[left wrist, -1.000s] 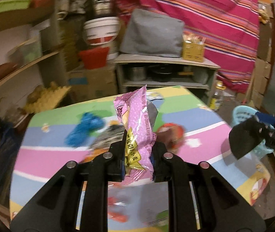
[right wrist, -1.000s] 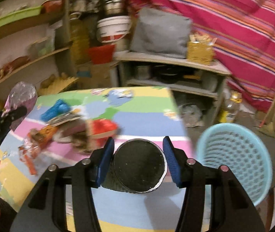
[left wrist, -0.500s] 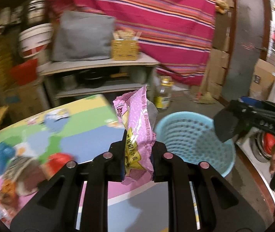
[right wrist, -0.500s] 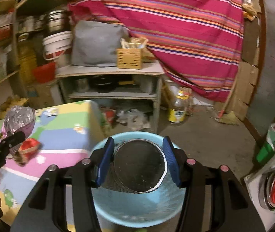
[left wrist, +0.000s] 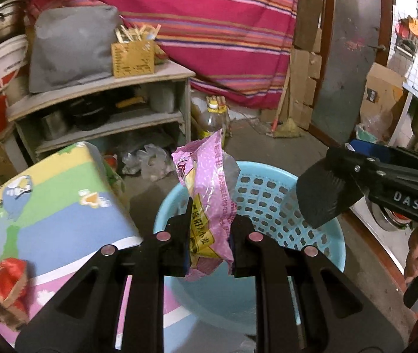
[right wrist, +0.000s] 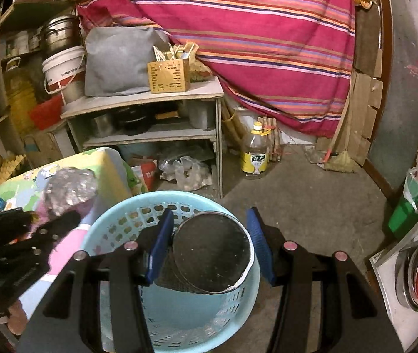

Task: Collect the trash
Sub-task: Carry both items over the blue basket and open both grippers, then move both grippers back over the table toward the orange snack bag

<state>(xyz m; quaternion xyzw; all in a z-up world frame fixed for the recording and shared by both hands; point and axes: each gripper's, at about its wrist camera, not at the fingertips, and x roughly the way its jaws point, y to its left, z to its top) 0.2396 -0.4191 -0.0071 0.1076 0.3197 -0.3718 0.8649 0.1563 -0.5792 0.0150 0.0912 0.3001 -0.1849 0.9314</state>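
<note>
My left gripper [left wrist: 209, 235] is shut on a pink snack wrapper [left wrist: 209, 203] and holds it upright over the near rim of a light blue perforated basket [left wrist: 270, 206] on the floor. My right gripper [right wrist: 209, 241] is shut on a black paper cup [right wrist: 212, 259] and holds it above the same basket [right wrist: 120, 235]. The cup and right gripper also show in the left wrist view [left wrist: 323, 197], over the basket's right side. The left gripper with the wrapper's foil side [right wrist: 68, 191] shows at the left of the right wrist view.
A low table with a colourful mat [left wrist: 47, 211] stands left of the basket, with a red wrapper [left wrist: 9, 288] and other trash on it. A grey shelf unit [right wrist: 150, 117], an oil bottle [right wrist: 254, 153] and a broom [right wrist: 338, 158] stand behind on the concrete floor.
Both grippers have swung right from over the table to above the blue basket, each still holding its item. The basket is now directly below both.
</note>
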